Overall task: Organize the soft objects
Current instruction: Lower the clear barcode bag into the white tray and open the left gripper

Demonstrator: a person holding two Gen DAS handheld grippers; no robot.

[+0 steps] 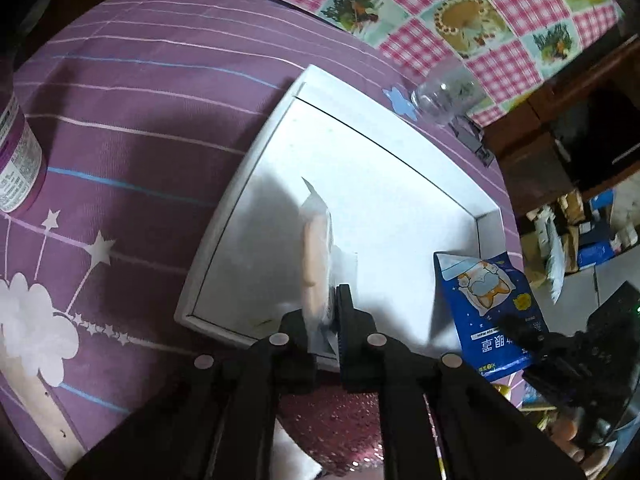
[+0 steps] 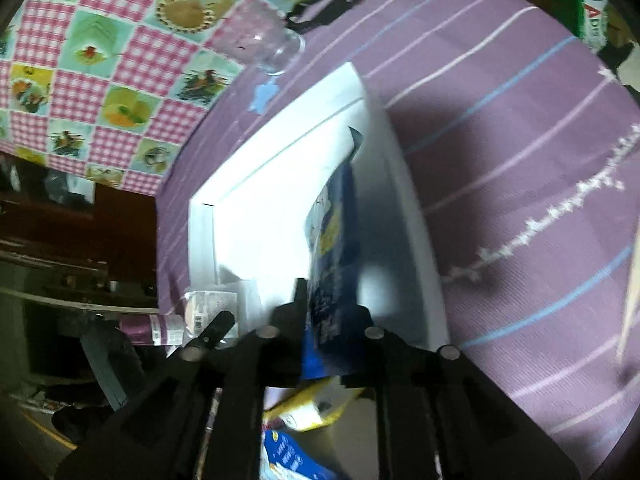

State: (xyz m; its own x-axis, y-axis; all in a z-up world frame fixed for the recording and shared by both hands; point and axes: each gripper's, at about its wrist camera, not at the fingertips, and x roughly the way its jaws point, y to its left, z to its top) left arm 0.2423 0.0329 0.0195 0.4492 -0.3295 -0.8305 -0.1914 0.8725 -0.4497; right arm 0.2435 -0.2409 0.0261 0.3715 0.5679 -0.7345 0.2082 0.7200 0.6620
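Observation:
A white tray (image 1: 380, 184) (image 2: 260, 216) lies on the purple striped cloth. My left gripper (image 1: 322, 312) is shut on a clear-wrapped packet (image 1: 316, 256) with a pale round pad inside, held on edge over the tray's near part. In the right wrist view this gripper (image 2: 222, 322) and the packet (image 2: 212, 304) show at the lower left. A blue pouch (image 2: 332, 240) (image 1: 488, 304) with a cartoon print stands on edge in the tray's right side. My right gripper (image 2: 330, 300) (image 1: 520, 332) has its fingers around the pouch's lower end, with the jaws standing apart.
A purple-labelled can (image 1: 16, 160) stands at the far left. A clear glass (image 1: 444, 96) (image 2: 268, 44) stands past the tray's far corner, beside a pink checked cloth (image 1: 440, 0). A green box (image 2: 588, 8) stands at the far right. Yellow and blue packs (image 2: 308, 408) lie below my right gripper.

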